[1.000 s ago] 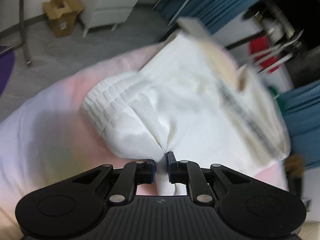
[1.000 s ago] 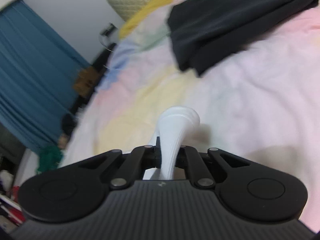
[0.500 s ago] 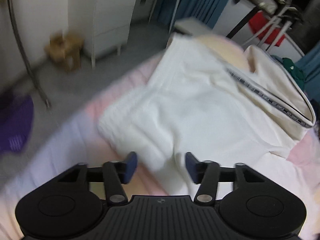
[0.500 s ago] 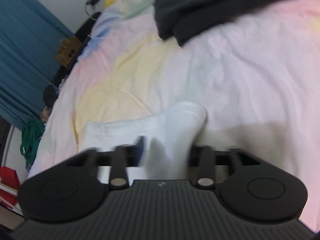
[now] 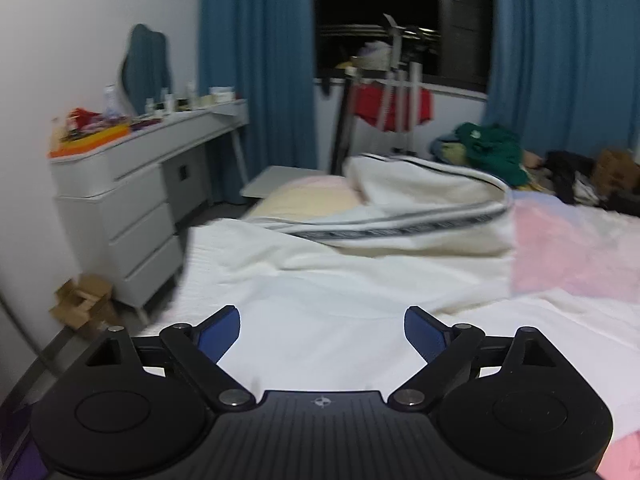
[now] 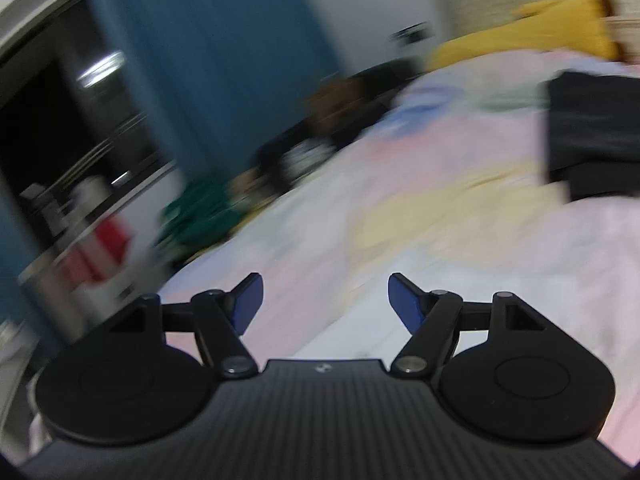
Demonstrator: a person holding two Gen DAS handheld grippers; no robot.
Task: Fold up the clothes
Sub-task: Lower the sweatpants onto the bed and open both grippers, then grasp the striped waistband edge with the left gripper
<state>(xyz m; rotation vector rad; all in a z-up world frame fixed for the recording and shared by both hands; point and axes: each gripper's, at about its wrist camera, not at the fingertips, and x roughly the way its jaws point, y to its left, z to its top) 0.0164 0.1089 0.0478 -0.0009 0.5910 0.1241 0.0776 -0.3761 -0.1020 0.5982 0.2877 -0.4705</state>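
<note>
On the pastel bedspread (image 5: pixel 568 248), the white garment (image 5: pixel 320 300) lies spread flat, a cream garment with a dark stripe (image 5: pixel 420 220) just behind it. Left gripper (image 5: pixel 322 330): fingers spread wide above the white cloth, gripping nothing. Right gripper (image 6: pixel 325 300): fingers spread, empty; view blurred. A black garment (image 6: pixel 592 136) lies well apart.
</note>
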